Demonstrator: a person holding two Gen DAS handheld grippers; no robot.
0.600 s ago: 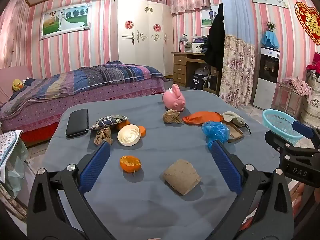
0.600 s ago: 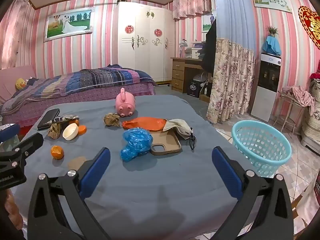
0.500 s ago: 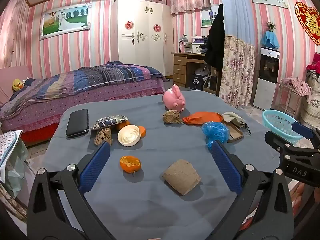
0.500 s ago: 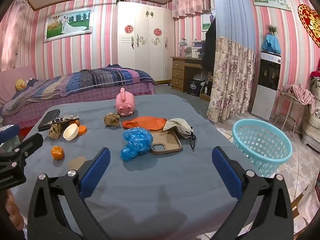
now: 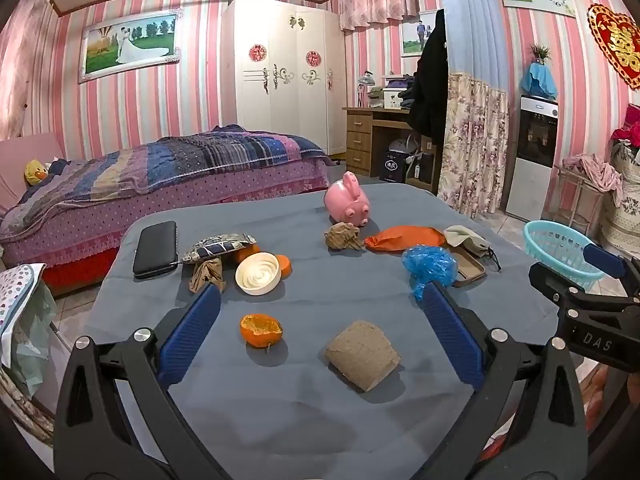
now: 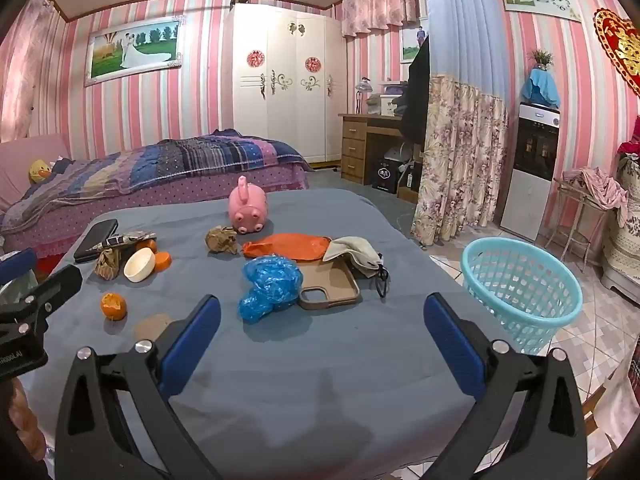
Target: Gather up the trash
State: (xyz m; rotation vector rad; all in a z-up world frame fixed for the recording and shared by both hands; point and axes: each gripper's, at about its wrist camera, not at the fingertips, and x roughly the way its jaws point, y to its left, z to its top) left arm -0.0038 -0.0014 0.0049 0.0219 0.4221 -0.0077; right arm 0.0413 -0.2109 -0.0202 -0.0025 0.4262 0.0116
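Nothing picked yet, so this reads as the very start: both tongs released and empty, your left gripper (image 5: pixel 320 320) spread wide over the near table (image 5: pixel 280 420), your right gripper (image 6: pixel 322 324) the same, aimed more toward the table's right half. Trash is all on the grey cloth: orange peel (image 5: pixel 261 330) and cardboard scrap (image 5: pixel 362 355) sit just ahead of the left jaws, nearest of anything; blue bag (image 6: pixel 270 282) lies just past the right jaws, touching the phone case (image 6: pixel 330 286); a crumpled brown wad (image 5: pixel 342 237) sits by the pink pig (image 5: pixel 347 204), another wad (image 5: pixel 207 274) beside the white bowl (image 5: pixel 258 273). The basket (image 6: pixel 520 288) stands on the floor off the table's right edge, nearer your right hand. Next move, as I judge it: dip the left onto the peel or the cardboard, or push the right forward to straddle the blue bag, then clench. The cardboard lies flat, so you'd need to bite an edge. The bag is soft, so grab the bulk and don't drag the case with it. Leave the phone (image 5: pixel 155 249), pig and bowl alone; probably not trash.
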